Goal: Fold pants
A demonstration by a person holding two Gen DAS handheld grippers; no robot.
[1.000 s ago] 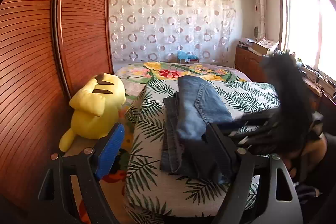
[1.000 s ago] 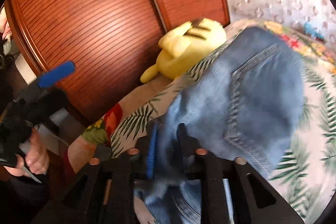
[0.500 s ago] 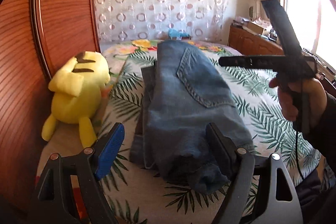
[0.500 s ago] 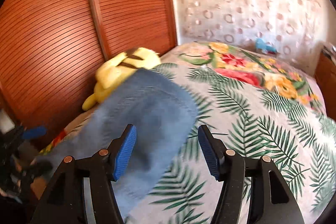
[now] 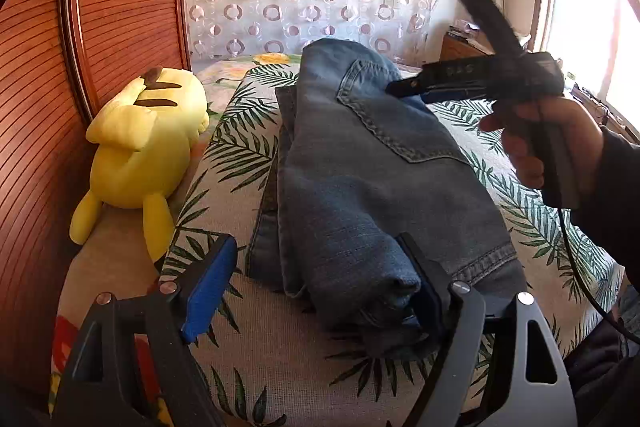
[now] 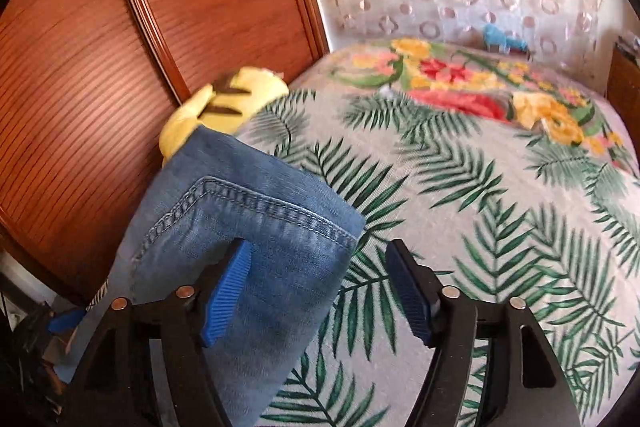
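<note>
Left wrist: folded pants on bed (unheld)

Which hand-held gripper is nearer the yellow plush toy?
Left. The left hand-held gripper sits open at the near end of the jeans, just beside the yellow plush toy. The right hand-held gripper hovers open above the jeans' far end, across the denim from it.

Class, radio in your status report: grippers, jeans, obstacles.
Left gripper open, right gripper open. Jeans folded on bed. Pikachu plush beside, apart.
</note>
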